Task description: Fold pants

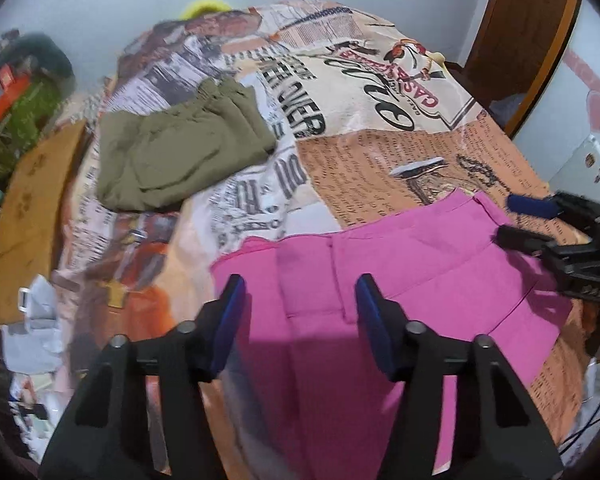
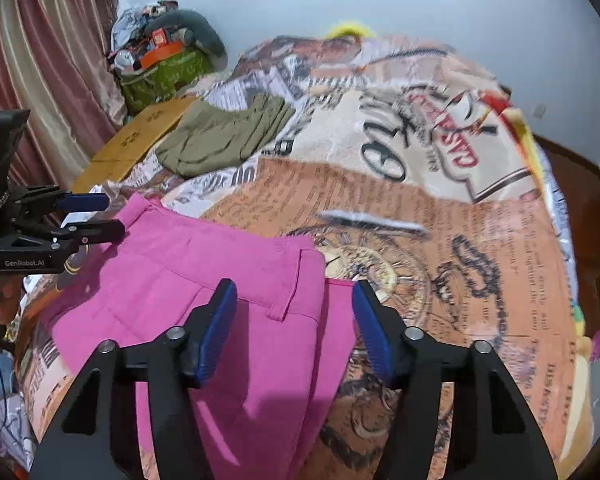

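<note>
Pink pants [image 1: 380, 280] lie flat on the bed's printed cover, waistband toward the far side; they also show in the right wrist view [image 2: 220, 264]. My left gripper [image 1: 300, 308] is open and empty, hovering over the pants' left part. My right gripper [image 2: 294, 312] is open and empty, hovering over the waistband's right corner. Each gripper shows in the other's view: the right one [image 1: 516, 220] at the pants' right edge, the left one [image 2: 96, 216] at the pants' left edge, both open.
Folded olive pants [image 1: 180, 152] lie farther back on the bed, also in the right wrist view [image 2: 228, 136]. A flat cardboard piece [image 1: 32, 220] sits at the left edge. A cluttered green bag [image 2: 164, 68] stands by the curtain. A wooden door [image 1: 528, 40] is at right.
</note>
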The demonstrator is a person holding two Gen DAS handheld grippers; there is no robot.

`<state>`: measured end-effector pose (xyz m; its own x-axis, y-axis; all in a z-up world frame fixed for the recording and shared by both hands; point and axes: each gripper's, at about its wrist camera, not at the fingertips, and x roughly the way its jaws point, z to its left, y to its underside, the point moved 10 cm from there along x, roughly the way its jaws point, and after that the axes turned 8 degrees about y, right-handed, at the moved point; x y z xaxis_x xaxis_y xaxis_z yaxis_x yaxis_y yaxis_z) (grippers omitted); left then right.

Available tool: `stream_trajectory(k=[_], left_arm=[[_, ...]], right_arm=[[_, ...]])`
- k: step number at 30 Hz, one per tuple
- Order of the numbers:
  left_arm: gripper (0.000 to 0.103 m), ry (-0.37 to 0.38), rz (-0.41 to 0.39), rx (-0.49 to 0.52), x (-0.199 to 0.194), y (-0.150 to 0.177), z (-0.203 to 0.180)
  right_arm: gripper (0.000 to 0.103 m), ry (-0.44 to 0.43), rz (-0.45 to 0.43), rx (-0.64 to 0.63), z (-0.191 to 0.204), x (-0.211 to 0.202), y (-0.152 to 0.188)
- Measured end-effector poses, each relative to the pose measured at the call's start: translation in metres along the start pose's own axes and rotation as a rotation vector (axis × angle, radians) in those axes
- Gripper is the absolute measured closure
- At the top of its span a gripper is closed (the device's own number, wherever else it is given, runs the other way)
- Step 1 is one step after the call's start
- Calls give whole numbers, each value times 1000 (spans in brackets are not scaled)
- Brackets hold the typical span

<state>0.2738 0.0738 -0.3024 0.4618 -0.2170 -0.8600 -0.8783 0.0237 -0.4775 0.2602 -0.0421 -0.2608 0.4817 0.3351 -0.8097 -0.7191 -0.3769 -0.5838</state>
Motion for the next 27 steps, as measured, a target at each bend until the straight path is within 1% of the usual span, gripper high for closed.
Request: stream_trajectory(k=[2,4,5,6,8,11,18,23,25,27], left_arm=[[55,18,9,-17,6,1,0],[59,34,7,-26,10,2,-1],[60,35,3,-24,11,2,-2],[60,29,-2,-19,11,2,-2],[60,14,-11,-11,12,2,-1],[59,0,-14,-22,14,2,1],[59,-19,-20,-24,14,2,3],[60,-15,-31,-37,1,1,2],[60,-32,-59,-31,-11,-1,2],[59,-50,-88,-20,-25,-2,2]], right_arm=[[54,-23,30,7,2,10,3],[60,-49,38,22,3,14,5],[67,-57,37,23,4,15,5],[72,-44,29,15,4,15,5],[75,-34,24,1,4,15,5],[77,-33,27,5,3,17,7],[77,-12,43,3,0,18,6],[74,21,28,-14,-2,1,2],[70,24,10,-5,-4,-8,0],[61,24,-15,9,-6,-20,-1]])
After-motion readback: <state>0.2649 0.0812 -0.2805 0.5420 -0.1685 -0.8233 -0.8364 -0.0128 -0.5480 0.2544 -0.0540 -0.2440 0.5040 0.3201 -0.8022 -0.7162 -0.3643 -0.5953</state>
